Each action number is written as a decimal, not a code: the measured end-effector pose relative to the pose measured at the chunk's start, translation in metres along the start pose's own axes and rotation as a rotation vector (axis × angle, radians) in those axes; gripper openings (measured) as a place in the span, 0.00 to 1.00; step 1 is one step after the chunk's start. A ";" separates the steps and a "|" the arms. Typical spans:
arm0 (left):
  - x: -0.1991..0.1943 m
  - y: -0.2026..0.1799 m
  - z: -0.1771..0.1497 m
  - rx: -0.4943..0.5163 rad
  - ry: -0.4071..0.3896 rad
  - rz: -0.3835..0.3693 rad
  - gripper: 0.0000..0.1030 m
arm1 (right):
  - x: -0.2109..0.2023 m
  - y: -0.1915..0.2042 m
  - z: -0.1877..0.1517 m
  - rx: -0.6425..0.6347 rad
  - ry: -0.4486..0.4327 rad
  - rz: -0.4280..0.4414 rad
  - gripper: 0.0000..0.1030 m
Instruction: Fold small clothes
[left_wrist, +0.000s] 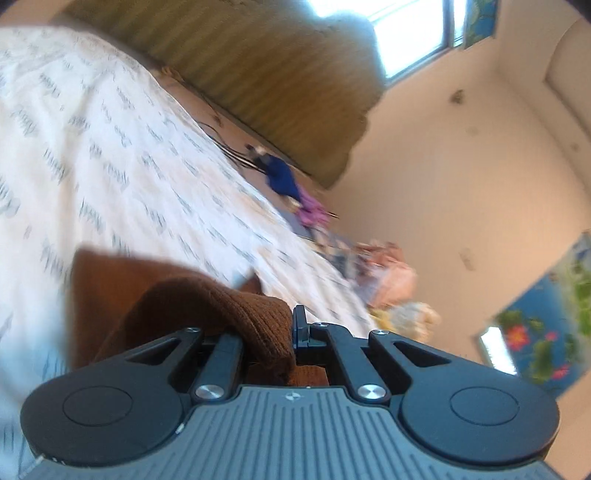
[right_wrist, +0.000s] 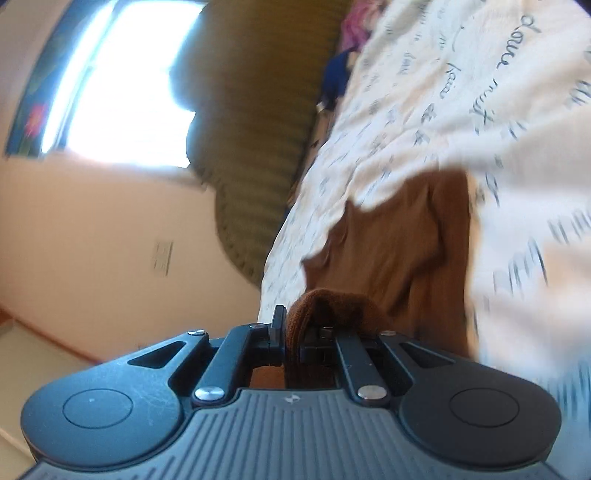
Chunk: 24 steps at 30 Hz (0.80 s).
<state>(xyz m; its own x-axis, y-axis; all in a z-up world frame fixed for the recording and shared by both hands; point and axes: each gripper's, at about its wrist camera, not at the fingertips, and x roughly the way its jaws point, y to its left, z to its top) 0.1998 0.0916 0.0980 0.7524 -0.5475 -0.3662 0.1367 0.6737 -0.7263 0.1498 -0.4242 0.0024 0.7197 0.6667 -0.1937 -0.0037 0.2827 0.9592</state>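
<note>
A brown ribbed knit garment (left_wrist: 155, 306) is held up over a white bed sheet printed with grey script (left_wrist: 110, 147). My left gripper (left_wrist: 284, 332) is shut on a bunched fold of its edge; the knit bulges over the left finger and hides it. In the right wrist view the same brown garment (right_wrist: 399, 243) hangs in front of the sheet (right_wrist: 424, 110), and my right gripper (right_wrist: 291, 328) is shut on another bunched edge of it. Both views are blurred by motion.
A pile of other clothes lies at the far end of the bed: a blue piece (left_wrist: 282, 177), a purple one (left_wrist: 314, 212) and pink ones (left_wrist: 391, 273). An olive striped blanket (left_wrist: 266, 74) hangs along the wall under a bright window (left_wrist: 406, 33).
</note>
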 end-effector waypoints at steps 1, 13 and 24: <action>0.023 0.003 0.007 0.017 -0.005 0.043 0.04 | 0.013 -0.006 0.013 0.010 -0.013 -0.032 0.06; 0.000 0.018 0.006 0.156 -0.209 0.103 0.93 | 0.016 0.003 0.029 -0.109 -0.122 -0.091 0.82; -0.132 0.060 -0.076 -0.165 -0.152 0.111 0.92 | -0.092 -0.007 -0.070 -0.150 -0.057 -0.211 0.82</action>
<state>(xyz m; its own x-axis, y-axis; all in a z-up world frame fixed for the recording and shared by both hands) 0.0601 0.1666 0.0581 0.8469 -0.3853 -0.3664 -0.0497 0.6288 -0.7760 0.0351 -0.4397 -0.0005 0.7537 0.5432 -0.3700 0.0509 0.5130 0.8569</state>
